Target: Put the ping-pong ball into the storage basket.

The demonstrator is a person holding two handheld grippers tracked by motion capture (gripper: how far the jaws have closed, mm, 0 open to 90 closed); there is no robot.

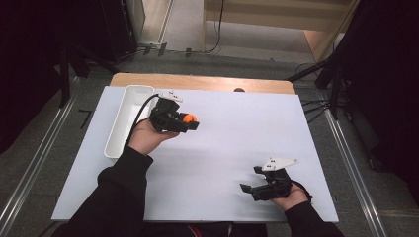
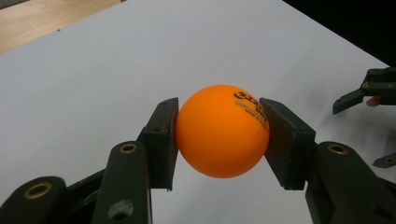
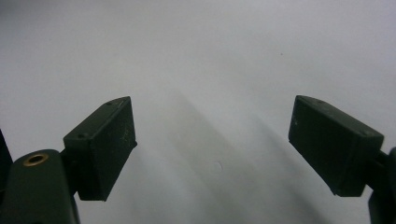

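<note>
1. Up near the far left of the white board (image 1: 222, 148), the left gripper (image 1: 190, 121) is clenched on an orange table-tennis ball (image 1: 189, 118), held in the person's left hand (image 1: 148, 136).
2. Seen from the left gripper view, the ball (image 2: 222, 130) sits squarely between the two black pads (image 2: 163, 135), touching both, with dark printed lettering on its upper right side.
3. Whether the ball is lifted off the board or just touching it, I cannot tell from the high view; the left gripper view shows pale board behind and below it.
4. Just to the left of that hand lies a long white tray (image 1: 123, 118), running along the board's left edge.
5. Down at the near right corner of the board, the right gripper (image 1: 257, 186) rests in the person's right hand (image 1: 291, 197), well apart from the ball.
6. Its jaws stand wide apart with nothing between them; the right gripper view shows the pads (image 3: 105, 144) spread over bare white board (image 3: 210, 70).
7. A wooden table edge (image 1: 197, 81) shows beyond the board's far side.
</note>
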